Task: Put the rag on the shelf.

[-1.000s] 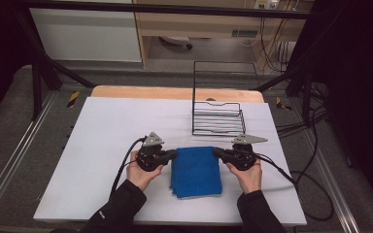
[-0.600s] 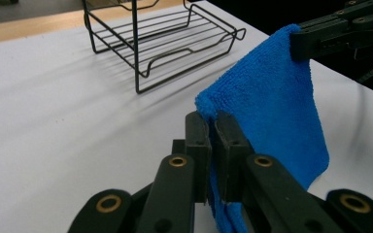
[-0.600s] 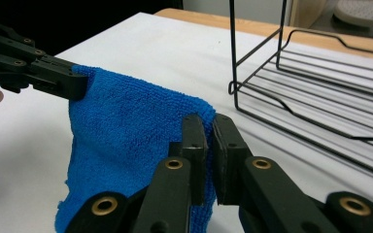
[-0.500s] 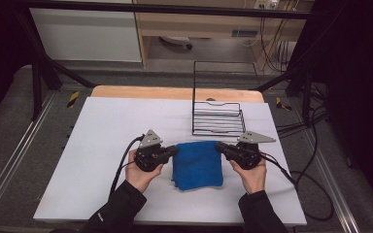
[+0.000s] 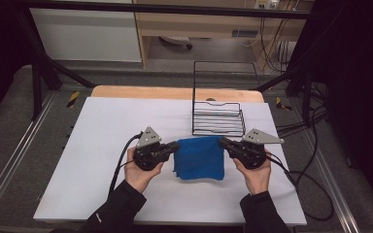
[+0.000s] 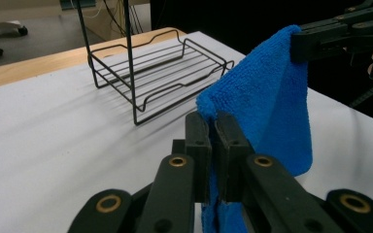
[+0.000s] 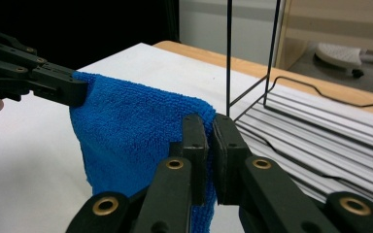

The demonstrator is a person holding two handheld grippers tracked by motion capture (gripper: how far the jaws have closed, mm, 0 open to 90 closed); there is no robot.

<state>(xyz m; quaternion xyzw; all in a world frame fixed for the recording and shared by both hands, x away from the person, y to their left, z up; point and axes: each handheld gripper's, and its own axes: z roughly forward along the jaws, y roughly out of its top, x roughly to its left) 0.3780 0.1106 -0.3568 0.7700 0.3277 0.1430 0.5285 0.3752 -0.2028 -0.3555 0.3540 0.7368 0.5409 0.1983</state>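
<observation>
Blue cloth hangs between left gripper and right gripper, jaws clamped.

Each hand carries a black tool: the left tool and the right tool both have a rounded black body topped by a grey three-cornered plate dotted with small dark holes, and a black cable trails back from each. In the gripper views the left tool and the right tool show two flat matte-black jaws, each with a small screw hole, mounted on black link arms whose pivots are ringed in brass. The person wears dark long sleeves reaching the wrists.
</observation>
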